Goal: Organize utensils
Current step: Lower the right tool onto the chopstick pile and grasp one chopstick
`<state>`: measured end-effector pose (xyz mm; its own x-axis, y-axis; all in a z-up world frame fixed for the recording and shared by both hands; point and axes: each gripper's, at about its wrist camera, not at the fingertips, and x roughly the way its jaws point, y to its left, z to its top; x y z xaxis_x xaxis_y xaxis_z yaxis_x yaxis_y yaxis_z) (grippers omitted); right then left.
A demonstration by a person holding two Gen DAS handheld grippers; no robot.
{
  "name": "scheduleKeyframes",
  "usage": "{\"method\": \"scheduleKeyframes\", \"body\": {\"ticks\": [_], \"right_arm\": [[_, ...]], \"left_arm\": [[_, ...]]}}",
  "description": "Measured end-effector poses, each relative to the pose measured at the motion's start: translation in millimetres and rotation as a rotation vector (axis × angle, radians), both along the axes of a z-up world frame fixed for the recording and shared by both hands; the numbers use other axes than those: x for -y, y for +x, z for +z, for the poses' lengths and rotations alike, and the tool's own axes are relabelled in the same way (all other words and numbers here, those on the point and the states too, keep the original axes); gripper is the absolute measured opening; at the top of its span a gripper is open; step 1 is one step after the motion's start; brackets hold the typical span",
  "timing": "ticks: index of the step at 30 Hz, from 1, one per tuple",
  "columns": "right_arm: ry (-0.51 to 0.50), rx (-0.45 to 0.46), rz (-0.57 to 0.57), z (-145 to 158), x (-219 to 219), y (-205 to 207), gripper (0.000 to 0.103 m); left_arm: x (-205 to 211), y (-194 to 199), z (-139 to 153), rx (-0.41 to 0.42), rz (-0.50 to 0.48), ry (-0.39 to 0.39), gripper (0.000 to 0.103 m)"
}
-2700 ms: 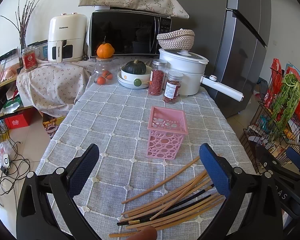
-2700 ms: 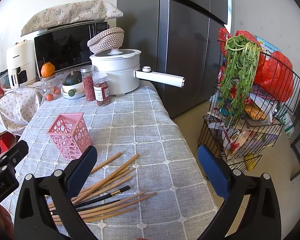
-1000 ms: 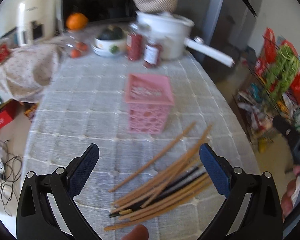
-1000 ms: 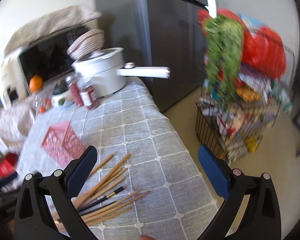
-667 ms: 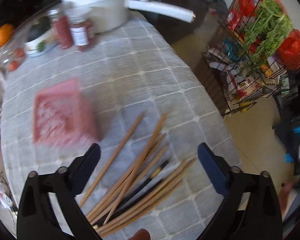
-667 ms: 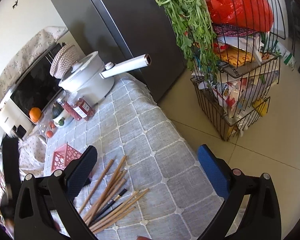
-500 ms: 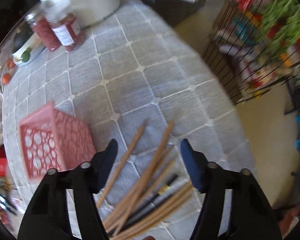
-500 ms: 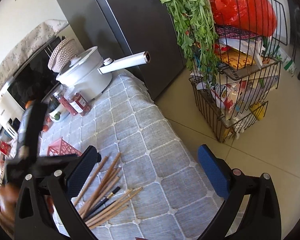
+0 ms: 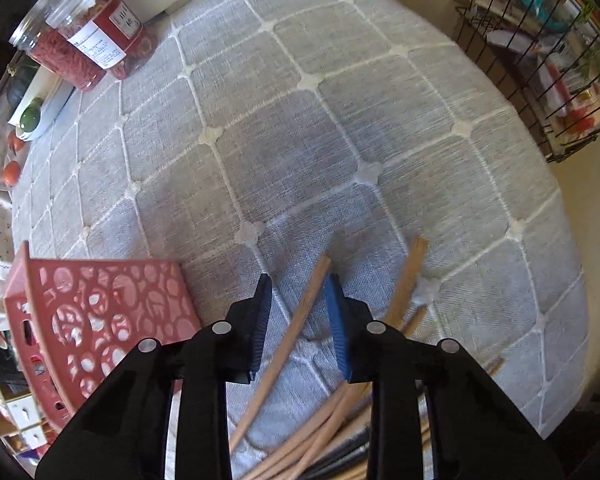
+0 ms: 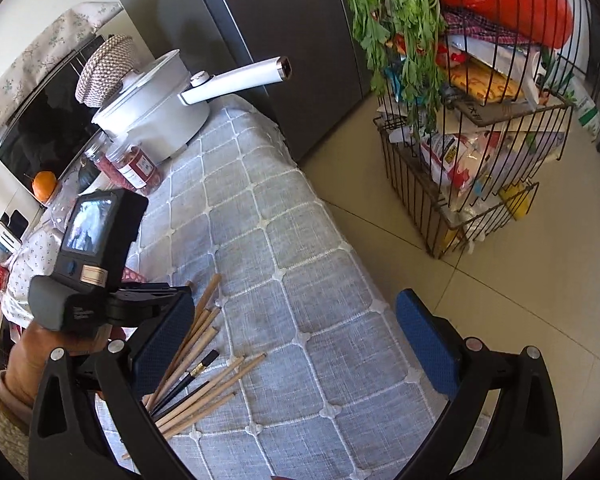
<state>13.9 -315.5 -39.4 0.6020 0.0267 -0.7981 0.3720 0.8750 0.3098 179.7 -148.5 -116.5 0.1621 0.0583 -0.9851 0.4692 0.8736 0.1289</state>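
A: While we go left to right — what's the pink basket [image 9: 96, 320] doing at the far left?

B: Prob the target holder for the chopsticks. It sits on the surface [image 9: 284, 120] just beside the pile, w/ its perforated side wall toward the left wrist cam, so its mouth isn't visible. Can't tell if anything's in it.

A: And the left hand-held gripper [image 9: 298, 316]?

B: Low over the cloth, fingers drawn in to a narrow gap w/ one wooden chopstick [image 9: 296, 332] running up between them. Right pad looks to touch the stick near its upper end; left pad has a sliver of cloth between it & the wood. So not pinching yet, I'd say — closing on one stick.

A: Why that stick?

B: It lies apart from the rest, on the basket side. Easiest to single out w/o dragging the others.

A: Rest of the chopsticks?

B: Fanned pile [image 10: 204, 376] on the surface near the front edge, incl. one black one. All flat, none lifted.

A: Right hand-held gripper [image 10: 296, 340]?

B: Spread wide, empty, held above the surface's right part; pile sits by its left finger. Looks parked clear so the left has room.

A: Risk?

B: Thin round stick on cloth — could roll or pivot if pinched off-centre.
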Motion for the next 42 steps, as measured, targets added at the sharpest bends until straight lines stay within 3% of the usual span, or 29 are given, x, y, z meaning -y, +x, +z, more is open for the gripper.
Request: {"method": "scheduleKeyframes", "body": {"ticks": [3,9,11,16,18,20,23,26,31,33,35,37,42], "right_arm": [[-0.008,-0.011,0.0,-2.6,-1.0,1.5,0.098],[0.014,-0.041,-0.011,-8.9,0.6,6.4,0.098],[0.017,-0.049,-0.023,-10.8,2.2,8.1,0.098],[-0.043,-0.08,-0.031,-16.8,-6.6,24.0,0.097],[-0.01,-0.118,-0.011,-22.9,-13.7,39.7,0.091],[0.019,-0.175,0.02,-31.8,-25.3,58.4,0.077],[0.076,-0.282,0.052,-53.2,-44.5,89.7,0.064],[0.153,-0.364,0.056,-74.5,-59.0,107.3,0.058],[0.155,-0.438,0.006,-93.5,-78.4,125.7,0.051],[0.134,-0.445,-0.002,-92.5,-85.0,131.3,0.046],[0.14,-0.458,-0.001,-93.4,-90.6,136.3,0.027],[0.125,-0.469,-0.022,-93.4,-94.1,138.4,0.017],[0.178,-0.358,-0.022,-75.7,-93.3,123.3,0.008]], "left_arm": [[-1.8,-4.9,2.3,0.004,-0.015,-0.028,0.014],[-10.5,-24.5,18.0,0.105,-0.037,-0.061,0.011],[-18.2,-35.7,32.4,0.155,-0.045,-0.085,0.011],[-54.4,-93.6,100.0,0.348,-0.084,-0.182,0.01],[-70.2,-118.9,129.4,0.447,-0.075,-0.214,0.01],[-87.8,-137.4,152.5,0.508,-0.046,-0.257,0.01],[-113.3,-158.2,170.5,0.583,-0.014,-0.285,0.009],[-129.9,-176.5,181.2,0.653,0.02,-0.312,0.008],[-154.8,-194.2,187.8,0.7,0.087,-0.375,0.008],[-163.5,-194.9,187.7,0.705,0.107,-0.397,0.008],[-171.2,-196.1,187.5,0.707,0.125,-0.418,0.008],[-176.0,-196.2,184.5,0.709,0.14,-0.425,0.008],[-187.6,-196.9,183.1,0.699,0.173,-0.463,0.008]]}}
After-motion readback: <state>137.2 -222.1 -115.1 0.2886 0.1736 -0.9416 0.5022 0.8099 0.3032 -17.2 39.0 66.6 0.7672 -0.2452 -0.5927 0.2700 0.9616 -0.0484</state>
